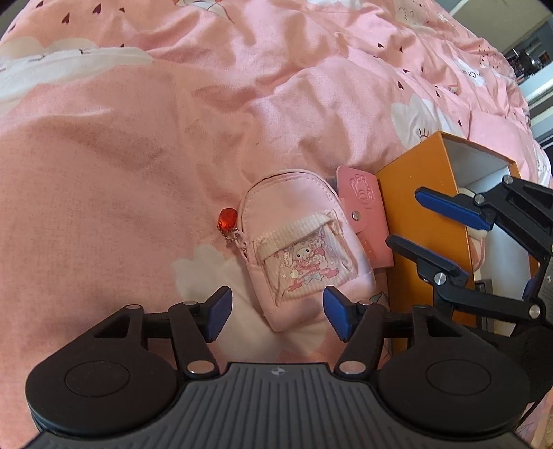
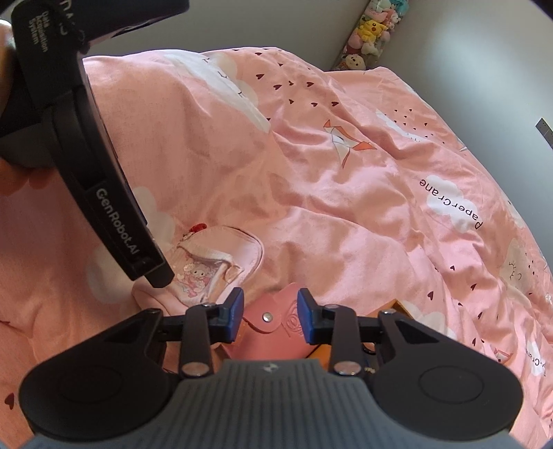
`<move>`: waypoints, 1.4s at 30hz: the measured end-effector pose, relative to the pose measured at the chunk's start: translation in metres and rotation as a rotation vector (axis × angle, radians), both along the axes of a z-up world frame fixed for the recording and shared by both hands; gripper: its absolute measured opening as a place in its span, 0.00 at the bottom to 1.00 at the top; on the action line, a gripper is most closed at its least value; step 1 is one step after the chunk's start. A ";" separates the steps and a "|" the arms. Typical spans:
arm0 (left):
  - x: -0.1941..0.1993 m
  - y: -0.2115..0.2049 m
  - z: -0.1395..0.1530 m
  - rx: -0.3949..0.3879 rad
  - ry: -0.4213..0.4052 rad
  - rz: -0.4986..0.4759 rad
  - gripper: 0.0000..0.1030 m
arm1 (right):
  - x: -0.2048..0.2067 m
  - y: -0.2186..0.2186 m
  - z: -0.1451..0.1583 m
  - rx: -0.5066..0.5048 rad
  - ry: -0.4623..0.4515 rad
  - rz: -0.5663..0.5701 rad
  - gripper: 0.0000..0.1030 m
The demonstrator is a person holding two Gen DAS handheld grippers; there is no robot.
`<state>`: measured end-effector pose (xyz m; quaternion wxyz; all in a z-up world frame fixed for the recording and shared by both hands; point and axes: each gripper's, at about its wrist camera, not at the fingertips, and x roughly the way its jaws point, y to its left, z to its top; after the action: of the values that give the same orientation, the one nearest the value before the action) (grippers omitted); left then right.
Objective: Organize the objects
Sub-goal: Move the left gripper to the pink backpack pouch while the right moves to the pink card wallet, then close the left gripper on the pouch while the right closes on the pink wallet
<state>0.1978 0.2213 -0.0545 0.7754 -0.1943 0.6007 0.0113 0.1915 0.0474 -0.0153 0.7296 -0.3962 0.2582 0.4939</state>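
A small pink backpack pouch (image 1: 297, 248) with a cartoon window and a red bead charm (image 1: 227, 219) lies on the pink bedcover; it also shows in the right wrist view (image 2: 211, 262). A pink leather key case (image 1: 363, 210) lies between the pouch and an orange box (image 1: 418, 214). My left gripper (image 1: 276, 316) is open, its blue pads either side of the pouch's lower end. My right gripper (image 2: 270, 319) is open above the key case (image 2: 273, 328); in the left wrist view it (image 1: 432, 224) hovers at the box.
The orange box is open with a white inside and a pale object in it (image 1: 478, 221). The rumpled pink duvet (image 2: 345, 193) covers the bed. Plush toys (image 2: 373, 27) hang by the grey wall at the far corner.
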 end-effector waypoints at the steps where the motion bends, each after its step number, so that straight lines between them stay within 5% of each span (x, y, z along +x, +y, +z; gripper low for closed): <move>1: 0.001 0.001 -0.002 -0.010 0.001 0.009 0.70 | 0.001 0.000 -0.001 -0.003 -0.001 0.001 0.34; 8: 0.011 0.008 -0.023 -0.016 0.012 0.085 0.71 | 0.005 0.004 -0.002 -0.022 -0.008 0.013 0.34; 20: 0.020 0.015 -0.052 -0.138 0.002 0.214 0.71 | 0.014 0.013 -0.015 -0.074 -0.014 0.031 0.34; 24: 0.019 0.016 -0.052 -0.174 -0.010 0.230 0.53 | 0.017 0.013 -0.018 -0.087 -0.016 0.021 0.35; 29: 0.012 0.013 -0.028 -0.104 -0.056 0.182 0.26 | 0.019 0.012 -0.018 -0.094 -0.007 0.003 0.35; 42: -0.015 0.017 0.042 0.240 -0.155 0.023 0.22 | 0.018 0.041 -0.027 -0.135 0.135 -0.165 0.47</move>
<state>0.1825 0.2381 -0.0128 0.8370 -0.1076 0.5310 0.0767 0.2095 0.0880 -0.0421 0.7203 -0.3878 0.3712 0.4394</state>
